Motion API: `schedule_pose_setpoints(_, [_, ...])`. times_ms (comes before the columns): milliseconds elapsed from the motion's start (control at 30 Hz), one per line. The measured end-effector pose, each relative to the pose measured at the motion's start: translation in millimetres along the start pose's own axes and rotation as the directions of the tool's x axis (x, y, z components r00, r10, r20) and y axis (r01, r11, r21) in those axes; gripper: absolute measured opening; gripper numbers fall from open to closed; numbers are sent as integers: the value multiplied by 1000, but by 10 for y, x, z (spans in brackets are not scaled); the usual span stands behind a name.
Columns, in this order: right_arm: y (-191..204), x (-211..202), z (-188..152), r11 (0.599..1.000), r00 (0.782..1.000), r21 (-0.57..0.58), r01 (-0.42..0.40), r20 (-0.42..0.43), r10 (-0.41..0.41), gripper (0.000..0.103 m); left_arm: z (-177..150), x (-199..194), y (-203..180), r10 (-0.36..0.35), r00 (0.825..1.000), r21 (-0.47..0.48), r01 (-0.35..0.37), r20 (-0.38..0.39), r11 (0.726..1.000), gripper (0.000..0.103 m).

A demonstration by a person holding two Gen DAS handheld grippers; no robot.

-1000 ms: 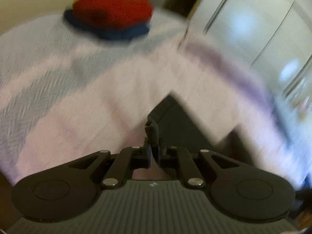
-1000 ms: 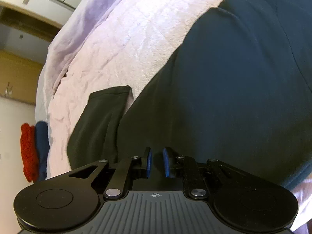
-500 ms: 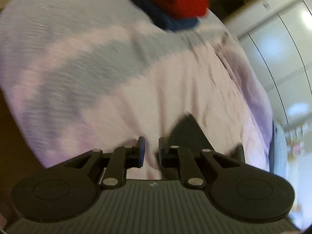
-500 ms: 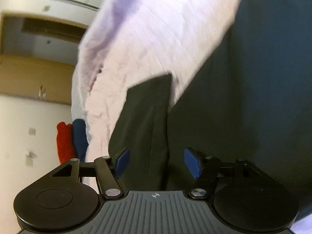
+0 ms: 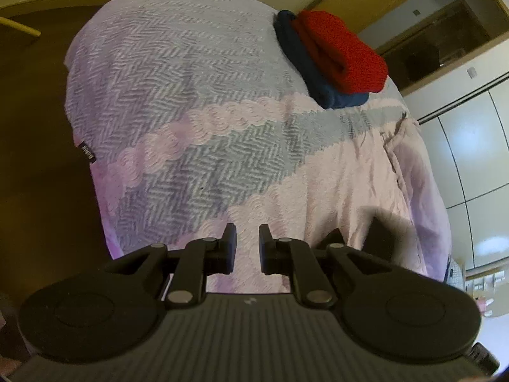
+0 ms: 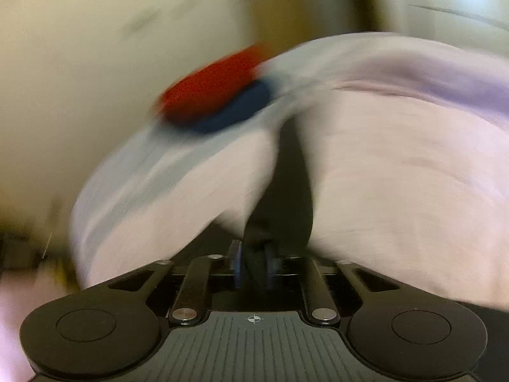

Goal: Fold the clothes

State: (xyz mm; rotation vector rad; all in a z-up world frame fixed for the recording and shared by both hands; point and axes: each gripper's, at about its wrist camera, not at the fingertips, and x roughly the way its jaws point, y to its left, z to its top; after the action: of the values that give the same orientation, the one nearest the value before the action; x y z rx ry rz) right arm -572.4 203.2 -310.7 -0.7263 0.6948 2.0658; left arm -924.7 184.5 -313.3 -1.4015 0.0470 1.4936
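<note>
Right gripper point(image 6: 253, 264) has its jaws closed on a fold of the dark garment point(image 6: 291, 172), whose long axis runs straight away across the bed point(image 5: 197, 133); left gripper point(image 5: 244, 248), jaws parted and empty, has it to its right; the blanket tag point(image 5: 87, 152) is unreadable.

No text can be read. A small dark tag point(image 5: 87, 152) is sewn on the bedspread point(image 5: 178, 102) edge, left of frame; its lettering is illegible.

Right tool point(image 6: 253, 262) pinching dark garment point(image 6: 291, 187), blurred bedspread point(image 6: 397, 165), red-and-blue folded stack point(image 6: 219, 92)
</note>
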Motion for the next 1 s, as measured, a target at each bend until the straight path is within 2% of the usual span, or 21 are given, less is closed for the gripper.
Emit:
schedule_pose_setpoints(67, [124, 16, -83, 1000, 999, -27, -11, -41, 10, 58, -13, 0, -30, -6, 1000, 0, 6, -5, 1000, 10])
schedule_pose_setpoints(233, [219, -61, -337, 1000, 995, -2, -8, -95, 8, 59, -75, 77, -216, -35, 999, 52, 37, -31, 998, 10])
schedule_pose_setpoints(267, [145, -166, -400, 999, 995, 40, 15, -97, -11, 59, -108, 140, -298, -45, 998, 77, 49, -48, 996, 10])
schedule_pose_setpoints(333, [-150, -502, -550, 973, 989, 192, 128, -102, -110, 59, -181, 293, -485, -69, 994, 131, 80, -89, 988, 10])
schedule_pose_setpoints(400, [-521, -854, -729, 897, 970, 369, 243, -112, -216, 59, -279, 490, -729, -89, 986, 206, 117, -139, 972, 10])
schedule_pose_setpoints(433, [-726, -1031, -821, 843, 955, 450, 295, -115, -273, 59, -328, 582, -854, -96, 983, 249, 133, -158, 959, 10])
schedule_pose_setpoints(500, [-1130, -1428, -1043, 721, 910, 572, 392, -125, -395, 59, -442, 780, -1126, -109, 976, 341, 170, -190, 925, 10])
schedule_pose_setpoints(533, [-1309, -1612, -1154, 659, 876, 606, 445, -142, -461, 59, -493, 879, -1241, -107, 973, 377, 179, -202, 909, 10])
schedule_pose_setpoints(567, [-1484, -1789, -1263, 587, 829, 632, 507, -168, -534, 59, -543, 976, -1353, -105, 971, 411, 187, -215, 892, 10])
schedule_pose_setpoints(633, [-1776, -2077, -1473, 470, 748, 665, 580, -205, -632, 59, -640, 1152, -1537, -103, 967, 469, 204, -233, 859, 10])
schedule_pose_setpoints(667, [-1884, -2165, -1581, 424, 722, 675, 604, -238, -650, 59, -692, 1233, -1602, -92, 965, 498, 207, -245, 842, 11])
schedule_pose_setpoints(733, [-2060, -2278, -1802, 342, 686, 681, 647, -325, -651, 59, -819, 1380, -1666, -7, 964, 575, 166, -267, 801, 11])
schedule_pose_setpoints(767, [-2109, -2271, -1932, 322, 689, 675, 664, -383, -616, 59, -892, 1419, -1659, 51, 962, 617, 131, -269, 776, 10])
schedule_pose_setpoints(800, [-2099, -2234, -2074, 322, 696, 658, 681, -443, -565, 59, -959, 1416, -1622, 93, 960, 643, 103, -264, 759, 10])
schedule_pose_setpoints(833, [-2016, -2215, -2184, 347, 699, 633, 692, -464, -545, 59, -1019, 1406, -1587, 132, 957, 665, 77, -258, 743, 10])
schedule_pose_setpoints(867, [-1881, -2231, -2232, 392, 698, 599, 698, -447, -559, 59, -1040, 1359, -1566, 146, 956, 665, 63, -255, 745, 10])
schedule_pose_setpoints(933, [-1704, -2299, -2234, 434, 705, 574, 694, -418, -573, 59, -1078, 1254, -1563, 180, 953, 665, 28, -243, 747, 10])
schedule_pose_setpoints(967, [-1675, -2368, -2251, 422, 718, 607, 673, -402, -568, 59, -1118, 1195, -1594, 189, 953, 669, 18, -235, 743, 9])
schedule_pose_setpoints(1000, [-1699, -2467, -2300, 386, 740, 672, 632, -373, -560, 59, -1207, 1156, -1642, 176, 952, 674, 39, -249, 738, 11])
